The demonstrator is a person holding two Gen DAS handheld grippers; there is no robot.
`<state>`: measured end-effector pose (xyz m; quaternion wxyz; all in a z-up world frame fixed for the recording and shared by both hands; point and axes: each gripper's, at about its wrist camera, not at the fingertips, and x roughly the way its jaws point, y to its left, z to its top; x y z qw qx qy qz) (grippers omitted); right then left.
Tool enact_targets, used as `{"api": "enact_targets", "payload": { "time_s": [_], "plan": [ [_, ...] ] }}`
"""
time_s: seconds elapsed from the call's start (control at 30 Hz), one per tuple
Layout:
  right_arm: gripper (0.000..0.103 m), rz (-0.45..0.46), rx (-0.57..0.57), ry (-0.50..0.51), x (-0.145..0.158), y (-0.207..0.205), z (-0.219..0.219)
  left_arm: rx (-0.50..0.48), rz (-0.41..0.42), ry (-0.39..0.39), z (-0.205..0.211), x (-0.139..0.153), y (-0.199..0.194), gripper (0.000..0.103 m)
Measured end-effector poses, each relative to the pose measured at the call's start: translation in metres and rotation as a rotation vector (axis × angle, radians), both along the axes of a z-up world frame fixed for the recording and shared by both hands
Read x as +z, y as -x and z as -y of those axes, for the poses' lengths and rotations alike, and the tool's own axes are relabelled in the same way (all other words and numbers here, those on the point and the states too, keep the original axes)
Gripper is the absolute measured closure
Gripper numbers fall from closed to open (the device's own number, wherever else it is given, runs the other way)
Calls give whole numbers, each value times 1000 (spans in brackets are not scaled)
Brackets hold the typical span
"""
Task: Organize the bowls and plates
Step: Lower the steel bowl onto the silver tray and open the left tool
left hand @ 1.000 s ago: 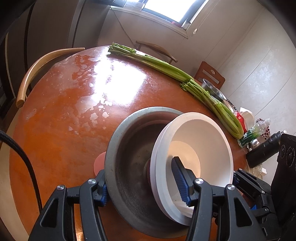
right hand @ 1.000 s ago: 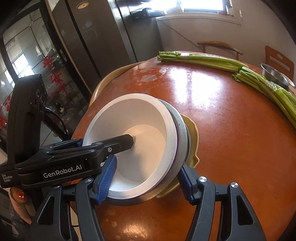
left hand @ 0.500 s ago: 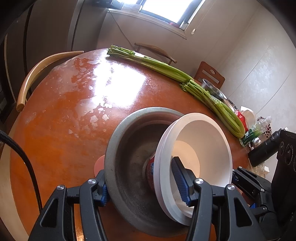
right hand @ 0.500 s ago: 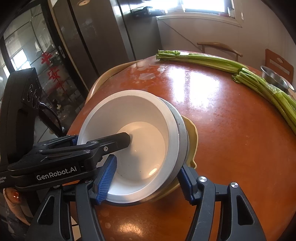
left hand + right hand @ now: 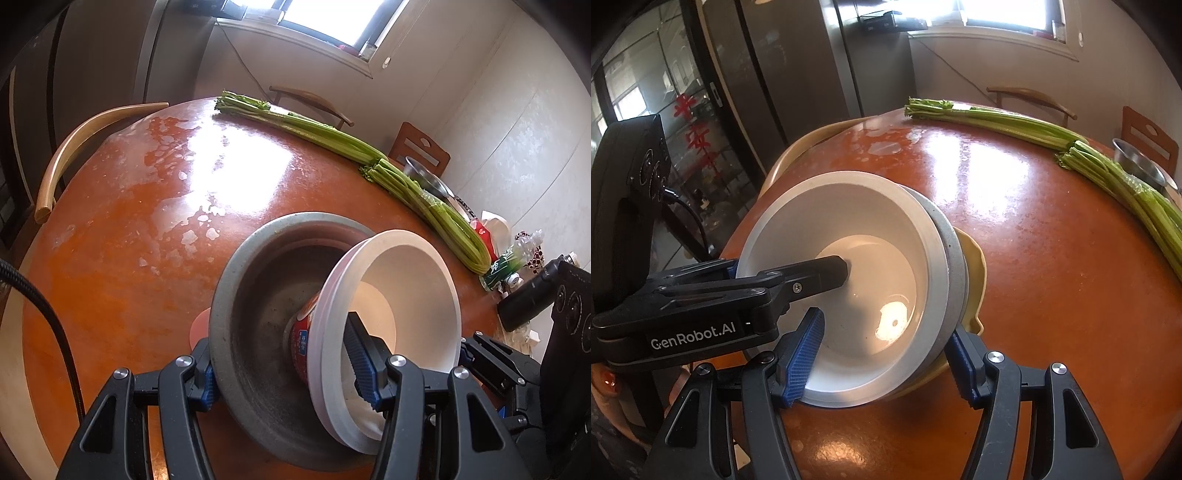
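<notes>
- On the far left of the left wrist view, a curved wooden chair back [image 5: 74, 147] stands against the edge of the orange tabletop [image 5: 129, 258].
- My left hand-held gripper [image 5: 288, 365] spans two rims at once: one blue pad sits outside the grey bowl [image 5: 258, 350], the other lies inside the white bowl [image 5: 406, 295], and both are clamped between them.
- The white bowl is tilted up inside the grey bowl, showing a red and blue printed base underneath. Whether it touches the grey bowl's floor I cannot tell.
- In the right wrist view, my right hand-held gripper [image 5: 886, 365] is closed across the near side of the stack: its left pad is inside the white bowl [image 5: 857, 288], its right pad against the outside, beside the grey rim [image 5: 955, 254] and a yellow dish [image 5: 977, 273] under it.
- Further right, two bundles of celery [image 5: 1089, 162] lie along the far side of the tabletop.
- At the far right, a metal bowl [image 5: 1137, 166] sits just behind the celery.
</notes>
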<state>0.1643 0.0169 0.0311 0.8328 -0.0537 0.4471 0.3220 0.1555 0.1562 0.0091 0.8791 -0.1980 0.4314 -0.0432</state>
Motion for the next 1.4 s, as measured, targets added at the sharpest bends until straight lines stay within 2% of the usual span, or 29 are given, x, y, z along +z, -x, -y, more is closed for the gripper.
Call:
{"api": "enact_targets", "payload": {
  "time_s": [0.37,1.07,1.4],
  "plan": [
    [37,1,-4,7,-3,1,2,12,-5,-44,2,0,0,46],
    [37,20,-5,26,-2,1,1,20,2,-54,-1,3,0,45],
    [37,34,-22,25,2,1,6,31,31,-75,1,12,8,45]
  ]
}}
